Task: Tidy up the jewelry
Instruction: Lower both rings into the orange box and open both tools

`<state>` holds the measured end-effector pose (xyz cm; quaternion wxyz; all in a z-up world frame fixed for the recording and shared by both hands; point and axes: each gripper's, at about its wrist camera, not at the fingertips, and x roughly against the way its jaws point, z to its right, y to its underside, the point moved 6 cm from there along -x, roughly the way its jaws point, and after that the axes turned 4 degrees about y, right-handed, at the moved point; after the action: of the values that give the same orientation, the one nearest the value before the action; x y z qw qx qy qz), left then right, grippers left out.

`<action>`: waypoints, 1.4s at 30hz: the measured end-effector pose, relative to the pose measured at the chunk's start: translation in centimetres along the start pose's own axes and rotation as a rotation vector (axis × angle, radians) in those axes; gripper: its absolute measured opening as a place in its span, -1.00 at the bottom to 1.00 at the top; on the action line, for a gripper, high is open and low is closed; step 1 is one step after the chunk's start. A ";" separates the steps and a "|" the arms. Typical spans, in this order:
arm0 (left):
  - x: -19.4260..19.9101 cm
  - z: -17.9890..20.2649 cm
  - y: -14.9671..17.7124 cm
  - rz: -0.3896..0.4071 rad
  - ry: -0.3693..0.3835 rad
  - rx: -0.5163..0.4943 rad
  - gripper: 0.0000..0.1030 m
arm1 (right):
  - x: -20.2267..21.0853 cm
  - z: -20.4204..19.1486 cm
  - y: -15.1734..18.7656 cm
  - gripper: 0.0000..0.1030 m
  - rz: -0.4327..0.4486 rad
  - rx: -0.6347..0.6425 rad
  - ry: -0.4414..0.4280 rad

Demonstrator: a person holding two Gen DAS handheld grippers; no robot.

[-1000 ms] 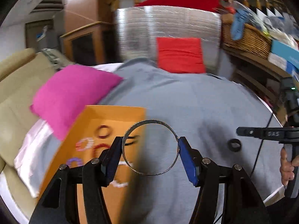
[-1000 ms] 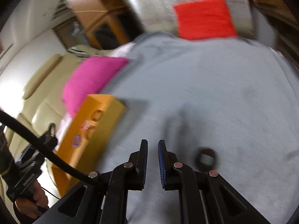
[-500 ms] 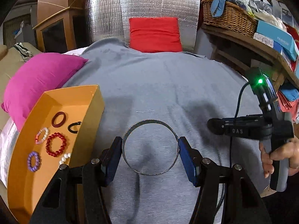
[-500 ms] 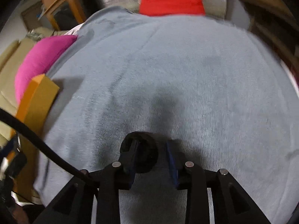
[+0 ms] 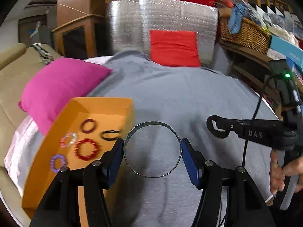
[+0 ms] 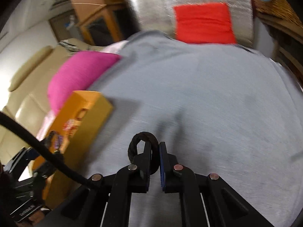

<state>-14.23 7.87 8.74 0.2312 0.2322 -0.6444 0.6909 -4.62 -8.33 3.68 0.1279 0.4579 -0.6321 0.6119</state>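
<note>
My left gripper (image 5: 152,143) is shut on a thin metal bangle (image 5: 151,122), its blue pads pressing the hoop's two sides above the grey cloth (image 5: 180,98). To its left stands an orange tray (image 5: 102,101) holding several bracelets, among them a red beaded one (image 5: 86,149), a purple one (image 5: 57,163) and a black one (image 5: 110,134). My right gripper (image 6: 156,145) is lifted over the cloth. Its jaws are closing tight on a black braided ring (image 6: 136,141), which loops around the left finger. From the left wrist view the right gripper (image 5: 215,130) reaches in from the right.
A pink cushion (image 5: 62,87) lies behind the tray on a beige sofa (image 6: 28,94). At the back are a red cushion (image 5: 174,47) and a silver foil panel (image 5: 161,19). A wicker basket (image 5: 244,32) sits on shelving at the right. A person's hand (image 5: 280,172) holds the right handle.
The black ring lay on the cloth; my right jaws opened around it, shut on it and lifted it. My left gripper kept the bangle, swinging right, then back toward the tray.
</note>
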 end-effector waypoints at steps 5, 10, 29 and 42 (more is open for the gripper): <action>2.4 -5.0 -0.3 0.039 -0.117 0.034 0.21 | 0.4 -6.7 -0.7 -0.82 0.030 0.052 -0.124; 4.0 -10.9 0.5 0.045 -0.233 0.101 0.21 | -0.1 -13.8 -0.3 -0.83 0.026 0.117 -0.225; 1.2 -19.4 6.1 -0.098 -0.402 0.166 0.21 | -5.7 -25.4 6.5 -0.82 -0.177 0.375 -0.301; -0.7 -20.9 8.1 -0.189 -0.417 0.183 0.21 | -6.8 -26.6 8.2 -0.82 -0.233 0.445 -0.306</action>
<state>-19.12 28.22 0.67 0.1349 0.4489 -0.5885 0.6588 -17.58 16.86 -0.81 -0.0031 0.6309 -0.4376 0.6407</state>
